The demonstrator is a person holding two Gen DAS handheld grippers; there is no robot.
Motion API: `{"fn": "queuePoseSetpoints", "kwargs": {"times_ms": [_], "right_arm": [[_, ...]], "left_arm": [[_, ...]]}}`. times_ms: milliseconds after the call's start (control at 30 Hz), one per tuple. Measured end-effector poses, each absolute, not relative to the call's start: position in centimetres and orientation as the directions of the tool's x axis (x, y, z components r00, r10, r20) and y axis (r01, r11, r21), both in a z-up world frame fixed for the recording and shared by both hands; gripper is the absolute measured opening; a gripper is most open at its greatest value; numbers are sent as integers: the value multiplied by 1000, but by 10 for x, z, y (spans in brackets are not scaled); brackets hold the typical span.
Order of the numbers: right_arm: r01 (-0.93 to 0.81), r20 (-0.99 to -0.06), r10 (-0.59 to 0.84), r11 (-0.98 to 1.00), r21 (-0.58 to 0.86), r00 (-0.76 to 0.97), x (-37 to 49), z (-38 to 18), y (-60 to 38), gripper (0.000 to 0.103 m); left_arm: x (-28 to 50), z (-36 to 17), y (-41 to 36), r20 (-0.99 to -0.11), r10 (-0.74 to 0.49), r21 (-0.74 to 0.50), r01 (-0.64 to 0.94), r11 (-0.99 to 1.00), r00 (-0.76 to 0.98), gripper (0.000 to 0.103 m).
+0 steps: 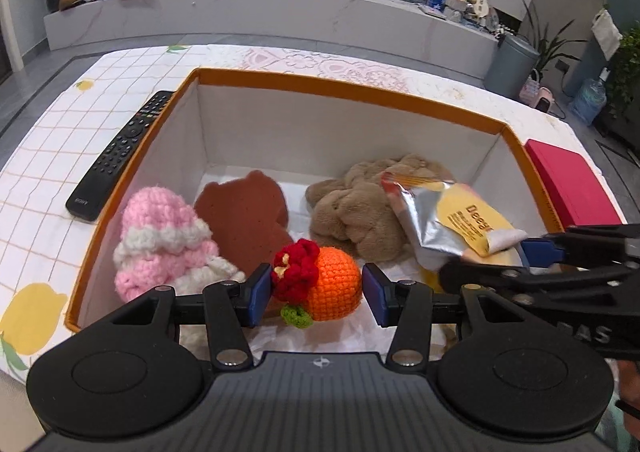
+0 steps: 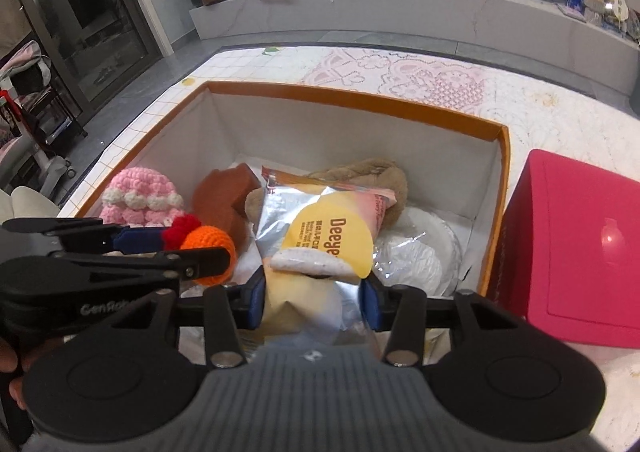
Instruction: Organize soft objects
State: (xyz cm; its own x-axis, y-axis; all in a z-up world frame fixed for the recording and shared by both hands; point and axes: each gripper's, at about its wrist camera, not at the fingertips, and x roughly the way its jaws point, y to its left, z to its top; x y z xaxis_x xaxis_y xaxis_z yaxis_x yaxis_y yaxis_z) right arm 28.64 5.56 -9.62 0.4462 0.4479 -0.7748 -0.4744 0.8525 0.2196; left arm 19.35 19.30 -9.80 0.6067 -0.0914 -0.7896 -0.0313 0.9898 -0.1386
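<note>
On the far left, a black remote control [image 1: 120,156] lies on the checked tablecloth [image 1: 48,156], just beside the left wall of the orange-rimmed box [image 1: 344,92]. Inside the box, a pink knitted hat [image 1: 160,240] sits against the left wall, then a brown sponge [image 1: 248,212], then a beige plush toy [image 1: 356,208] toward the far right.

The left gripper [image 1: 316,288] is low over the near part of the box. Its blue pads stand on both sides of the orange knitted ball [image 1: 332,284] with a red flower; the left pad touches the flower, while a thin gap shows at the right pad, so a firm hold cannot be told.

The right gripper [image 2: 312,300] has the silver and yellow snack bag [image 2: 320,236] between its half-open jaws; whether the pads press it is unclear. The bag leans over the plush toy, and crumpled white wrapping [image 2: 416,264] fills the right corner. Little free floor remains.

A red box [image 2: 576,244] stands just outside the right wall.
</note>
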Motion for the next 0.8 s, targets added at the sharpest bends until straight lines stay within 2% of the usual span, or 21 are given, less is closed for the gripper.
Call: {"fn": "queuePoseSetpoints", "kwargs": {"times_ms": [167, 267, 400, 700, 800], "right_arm": [[-477, -748, 465, 849, 227, 473, 274, -84, 47, 63], [-486, -726, 478, 845, 225, 495, 265, -72, 38, 65], [-488, -685, 473, 851, 192, 555, 251, -49, 22, 69], [-446, -566, 431, 887, 121, 702, 204, 5, -30, 74], [-425, -532, 406, 900, 95, 743, 184, 19, -53, 80]], "left_arm": [[187, -90, 195, -778, -79, -143, -54, 988, 623, 63], [181, -79, 196, -751, -69, -156, -75, 985, 656, 67], [170, -59, 193, -709, -43, -160, -102, 982, 704, 67], [131, 7, 142, -540, 16, -76, -67, 995, 842, 67], [116, 24, 119, -486, 36, -27, -56, 998, 873, 67]]}}
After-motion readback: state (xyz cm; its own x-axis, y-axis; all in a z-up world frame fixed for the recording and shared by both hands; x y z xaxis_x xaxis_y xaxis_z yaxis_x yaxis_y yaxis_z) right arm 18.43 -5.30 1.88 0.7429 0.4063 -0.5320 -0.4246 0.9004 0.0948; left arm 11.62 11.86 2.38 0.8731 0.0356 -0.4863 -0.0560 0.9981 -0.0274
